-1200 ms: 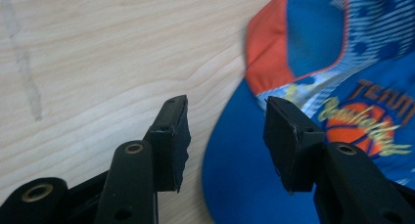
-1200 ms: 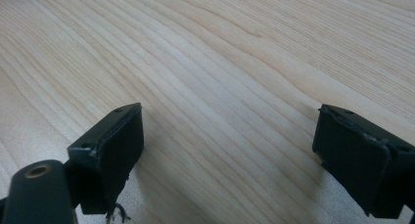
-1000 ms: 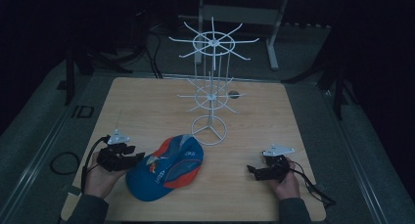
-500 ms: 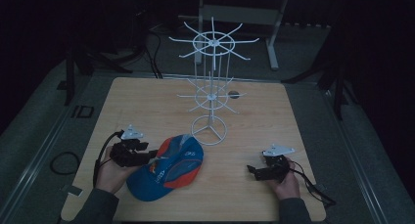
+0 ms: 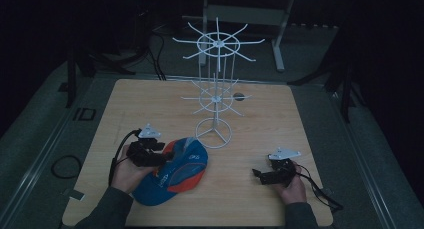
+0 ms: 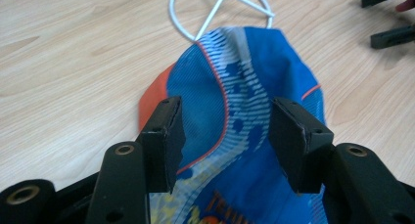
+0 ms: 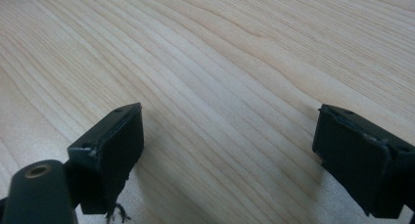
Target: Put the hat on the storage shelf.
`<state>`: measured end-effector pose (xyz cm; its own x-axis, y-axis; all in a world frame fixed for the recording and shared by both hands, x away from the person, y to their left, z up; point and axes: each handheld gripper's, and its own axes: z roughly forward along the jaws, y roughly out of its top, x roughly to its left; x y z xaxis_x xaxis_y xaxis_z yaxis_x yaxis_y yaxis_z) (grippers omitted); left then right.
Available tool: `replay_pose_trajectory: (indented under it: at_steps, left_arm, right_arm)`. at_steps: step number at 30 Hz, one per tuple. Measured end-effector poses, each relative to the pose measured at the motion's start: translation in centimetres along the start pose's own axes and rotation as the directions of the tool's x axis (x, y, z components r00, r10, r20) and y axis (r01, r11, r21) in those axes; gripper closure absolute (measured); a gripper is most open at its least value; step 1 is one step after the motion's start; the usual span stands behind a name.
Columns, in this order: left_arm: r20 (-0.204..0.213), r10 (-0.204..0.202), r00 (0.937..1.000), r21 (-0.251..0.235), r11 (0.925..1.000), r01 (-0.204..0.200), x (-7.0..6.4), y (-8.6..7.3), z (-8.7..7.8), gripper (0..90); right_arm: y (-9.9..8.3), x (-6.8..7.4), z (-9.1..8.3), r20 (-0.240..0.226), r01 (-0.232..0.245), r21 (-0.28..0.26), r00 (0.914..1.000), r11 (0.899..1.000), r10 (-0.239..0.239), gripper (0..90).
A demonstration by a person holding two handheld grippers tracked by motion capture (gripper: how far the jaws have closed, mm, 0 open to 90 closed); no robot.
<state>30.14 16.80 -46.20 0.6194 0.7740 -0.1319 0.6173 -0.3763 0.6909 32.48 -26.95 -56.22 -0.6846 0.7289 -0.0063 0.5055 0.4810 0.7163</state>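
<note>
While it lies flat on the counter (image 5: 150, 104), near front-left edge:
Cap: blue w/ orange trim (image 5: 172, 172), crown twd the rack's base ring.
Cap, left gripper view: striped panel, orange piping & part of printed lettering (image 6: 244, 111) legible close up; high view too small for that.
Left gripper: over cap's left side (image 5: 162, 158); fingers apart, straddling a raised fold of cap fabric (image 6: 222, 136), not clamped; contact w/ fabric can't be told.
Rack: white wire stand (image 5: 215, 84), two spoke tiers, just behind cap; left gripper view gives its base ring alone (image 6: 220, 9), touching cap edge.
Right gripper: well apart, front-right of counter (image 5: 260, 175); fingers wide apart (image 7: 227, 150) over bare wood.
Hands: one on each gripper, sleeves at bottom edge of high view.
</note>
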Motion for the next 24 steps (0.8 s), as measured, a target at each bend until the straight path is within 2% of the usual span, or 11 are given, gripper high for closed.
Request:
replay_pose_trajectory:
  at_steps: [9, 11, 14, 18, 22, 23, 24]
  left_arm:
    - [0.032, 0.037, 0.9988, 0.014, 0.9992, -0.037, -1.7, 1.4, 1.4, 47.7]
    - [0.031, 0.057, 0.9979, 0.036, 0.9976, -0.058, -2.1, 1.7, 2.2, 47.7]
    - [0.032, 0.064, 0.9974, 0.062, 0.9958, -0.066, -2.5, 2.1, 3.0, 47.7]
    - [0.019, 0.08, 0.9967, 0.101, 0.9916, -0.081, -2.8, 2.4, 4.0, 47.7]
    - [0.016, 0.092, 0.9957, 0.174, 0.9803, -0.093, -3.0, 2.7, 5.6, 47.2]
    - [0.016, 0.092, 0.9957, 0.174, 0.9803, -0.093, -3.0, 2.7, 5.6, 47.2]
    - [0.017, 0.086, 0.9962, 0.203, 0.9753, -0.087, -2.8, 2.7, 6.2, 47.1]
  right_arm:
    - [0.0, 0.0, 0.0, 0.0, -0.002, 0.0, 1.0, 1.0, 0.002, 11.5]
    - [0.0, 0.0, 0.0, 0.0, -0.003, 0.0, 1.0, 1.0, 0.003, 11.5]
    - [0.0, 0.0, 0.0, -0.001, -0.002, 0.0, 1.0, 1.0, 0.002, 11.5]
    - [0.0, 0.0, 0.0, -0.001, -0.002, 0.0, 1.0, 1.0, 0.002, 11.5]
    - [0.0, 0.1, 0.0, -0.001, -0.002, 0.0, 1.0, 1.0, 0.002, 11.5]
    - [0.0, 0.1, 0.0, -0.002, -0.001, 0.0, 1.0, 1.0, 0.001, 11.5]
    - [0.0, 0.1, 0.0, -0.002, -0.001, 0.0, 1.0, 1.0, 0.001, 11.5]
